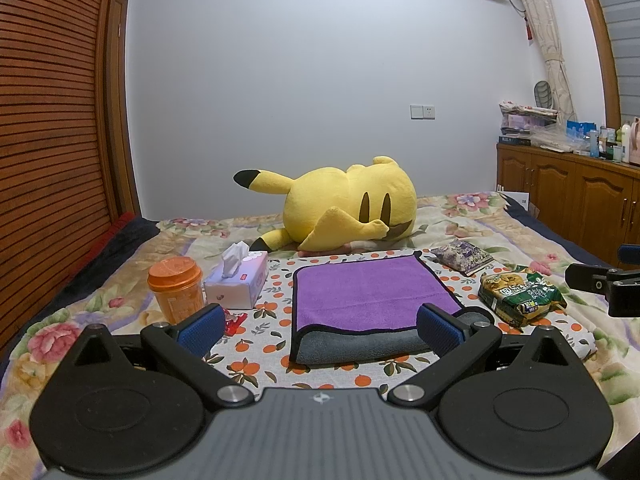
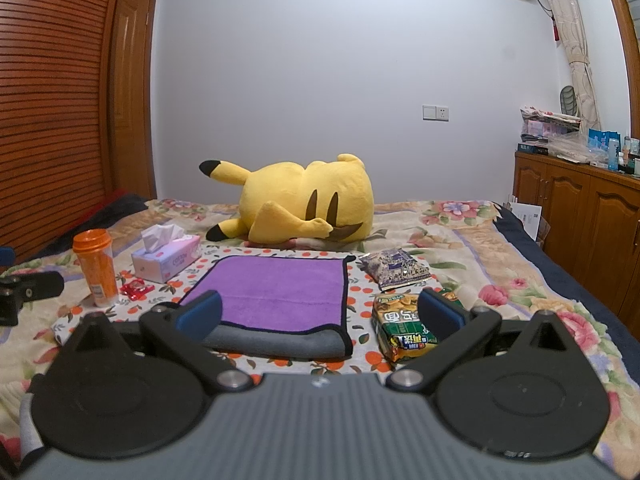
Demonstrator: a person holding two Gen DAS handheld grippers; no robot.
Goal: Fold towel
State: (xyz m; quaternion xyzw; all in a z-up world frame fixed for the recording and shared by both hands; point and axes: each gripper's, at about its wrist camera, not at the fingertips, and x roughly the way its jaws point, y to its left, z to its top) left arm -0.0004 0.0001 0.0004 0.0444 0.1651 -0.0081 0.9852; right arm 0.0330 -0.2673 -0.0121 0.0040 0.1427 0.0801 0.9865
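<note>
— Towel lying where?
— Purple side up, it is lying folded on the orange-print cloth on the bed, its grey underside showing along the near edge.
— Fingers?
— Left gripper and right gripper are both hovering with fingers spread, pinching nothing.
— Any differences between views?
— Right view is showing the red wrapper fully; left view is half hiding it behind a finger.

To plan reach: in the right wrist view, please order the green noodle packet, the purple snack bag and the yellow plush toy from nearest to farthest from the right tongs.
1. Green noodle packet, by the right finger.
2. Purple snack bag, behind it.
3. Yellow plush toy, at the back.
</note>
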